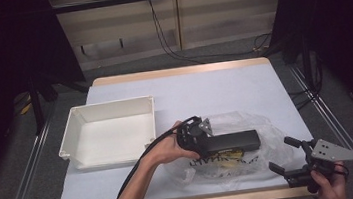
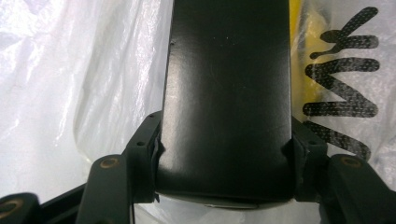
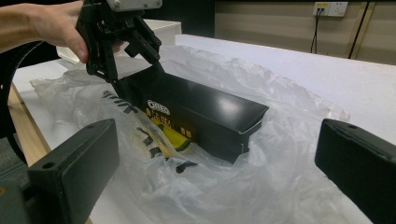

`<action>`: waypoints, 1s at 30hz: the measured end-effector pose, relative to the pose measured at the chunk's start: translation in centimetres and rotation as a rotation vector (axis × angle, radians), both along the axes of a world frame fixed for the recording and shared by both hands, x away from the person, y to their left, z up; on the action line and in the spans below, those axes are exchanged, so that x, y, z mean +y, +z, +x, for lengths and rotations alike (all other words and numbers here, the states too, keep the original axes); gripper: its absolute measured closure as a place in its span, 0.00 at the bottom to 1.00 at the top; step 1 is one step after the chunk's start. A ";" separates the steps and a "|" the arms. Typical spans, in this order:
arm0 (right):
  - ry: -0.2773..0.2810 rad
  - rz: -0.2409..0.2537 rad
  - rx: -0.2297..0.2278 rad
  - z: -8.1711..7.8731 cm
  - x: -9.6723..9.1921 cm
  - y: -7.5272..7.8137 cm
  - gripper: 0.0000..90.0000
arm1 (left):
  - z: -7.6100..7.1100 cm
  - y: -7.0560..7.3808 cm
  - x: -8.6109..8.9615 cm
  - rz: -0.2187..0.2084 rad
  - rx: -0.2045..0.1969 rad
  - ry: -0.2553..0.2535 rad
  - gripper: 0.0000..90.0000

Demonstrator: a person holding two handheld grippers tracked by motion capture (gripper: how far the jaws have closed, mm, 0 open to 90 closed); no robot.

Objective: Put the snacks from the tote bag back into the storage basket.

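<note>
1. White plastic tray (image 1: 110, 132) sits at the worktop's (image 1: 223, 89) left, just beside our left hand (image 1: 168, 151).
2. Our left claw (image 1: 205, 144) lies level, clamped on one end of the black box (image 1: 232, 142), which rests on the crinkled clear bag (image 1: 270, 141) mid-worktop.
3. Our right claw (image 1: 284, 155) hovers at the near right corner, jaws apart and empty.
4. Its view shows the box's label (image 3: 159, 108).

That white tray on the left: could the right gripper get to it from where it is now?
Probably not directly. The right gripper sits open at the table's near right corner, and the plastic bag, the black box and the left gripper lie between it and the white tray.
</note>
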State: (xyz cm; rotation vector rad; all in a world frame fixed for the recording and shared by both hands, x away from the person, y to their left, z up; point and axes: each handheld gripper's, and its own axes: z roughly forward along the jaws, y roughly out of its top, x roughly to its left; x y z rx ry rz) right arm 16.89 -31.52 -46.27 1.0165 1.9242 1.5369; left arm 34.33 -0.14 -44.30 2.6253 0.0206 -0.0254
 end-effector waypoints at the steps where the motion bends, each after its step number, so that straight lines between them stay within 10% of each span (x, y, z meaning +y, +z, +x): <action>1: 0.001 -0.001 0.001 0.0 0.0 0.0 0.00 | 0.2 0.2 0.1 0.019 0.001 -0.025 0.47; 30: -0.011 -0.002 0.003 0.0 -0.1 -0.1 0.00 | 0.0 2.0 1.0 -0.042 -0.008 -0.007 0.48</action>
